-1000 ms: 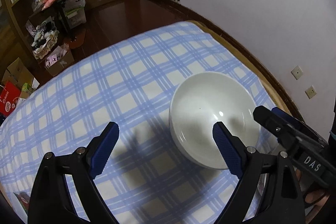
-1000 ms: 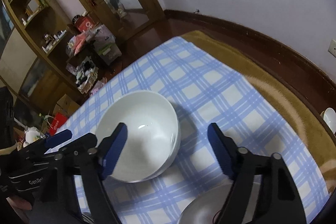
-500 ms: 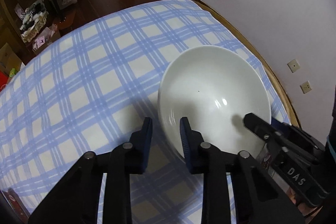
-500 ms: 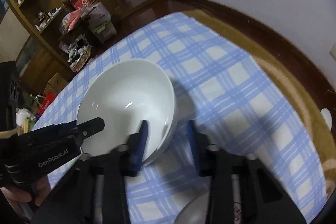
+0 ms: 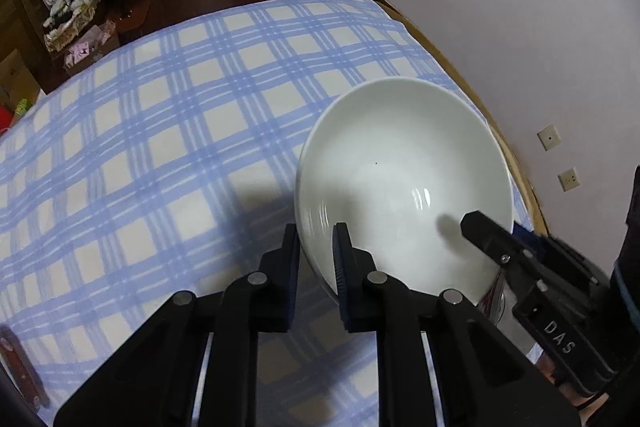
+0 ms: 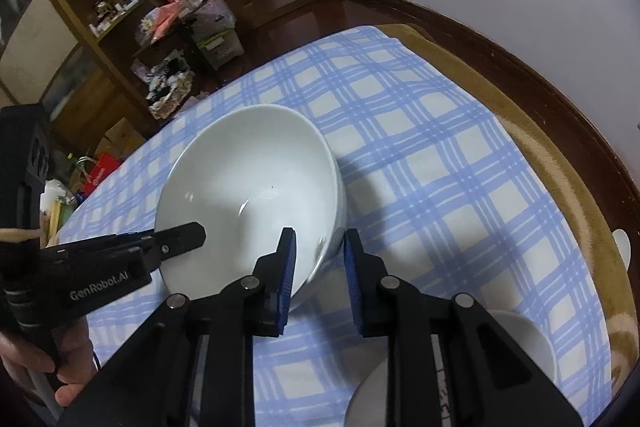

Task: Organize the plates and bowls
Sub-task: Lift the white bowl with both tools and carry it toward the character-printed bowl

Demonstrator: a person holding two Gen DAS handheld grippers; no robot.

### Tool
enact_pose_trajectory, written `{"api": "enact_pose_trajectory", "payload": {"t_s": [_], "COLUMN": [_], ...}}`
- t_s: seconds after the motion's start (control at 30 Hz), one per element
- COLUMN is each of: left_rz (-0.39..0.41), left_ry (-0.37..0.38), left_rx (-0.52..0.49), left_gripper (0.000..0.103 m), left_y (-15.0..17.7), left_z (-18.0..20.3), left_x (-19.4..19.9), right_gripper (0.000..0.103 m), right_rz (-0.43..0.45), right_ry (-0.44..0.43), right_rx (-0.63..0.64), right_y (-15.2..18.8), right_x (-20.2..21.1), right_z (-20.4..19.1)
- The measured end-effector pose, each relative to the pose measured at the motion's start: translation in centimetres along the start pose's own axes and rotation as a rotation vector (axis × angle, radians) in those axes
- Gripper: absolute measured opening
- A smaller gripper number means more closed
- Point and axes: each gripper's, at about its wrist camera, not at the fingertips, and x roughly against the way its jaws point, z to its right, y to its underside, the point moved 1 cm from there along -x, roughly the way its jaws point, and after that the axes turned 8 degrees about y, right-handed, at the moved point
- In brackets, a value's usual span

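On the checked cloth (image 5: 160, 147) sits one stack of two white bowls (image 5: 400, 179); both my tongs, left (image 5: 316, 259) and right (image 6: 318, 259), are closing across its rim (one plate (image 6: 520, 343) nearby).

The right gripper (image 6: 318, 261) hides the bowl's (image 6: 256, 187) near rim, and the white dish (image 6: 524, 343) below, perhaps a plate, is cut off.
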Motion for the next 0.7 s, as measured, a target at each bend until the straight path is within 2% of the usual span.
{"api": "enact_pose_trajectory", "payload": {"t_s": [0.3,0.5,0.7], "left_rz": [0.045,0.036,0.040], "left_ry": [0.023,0.030,0.030], "left_rx": [0.005,0.007,0.019], "left_gripper": [0.016,0.016,0.016], "left_y": [2.5,4.4,6.7], "left_z": [0.6,1.2,1.9], "left_x": [3.9,5.0,5.6], "right_gripper": [0.025,0.025,0.025], "right_rz": [0.028,0.050,0.036], "right_ry": [0.018,0.043,0.056], "right_rx": [0.033,0.059,0.065], "right_y": [1.4,2.8,4.6], "right_x": [3.5,5.7,6.7], "right_z": [-1.3,-1.7,-1.4]}}
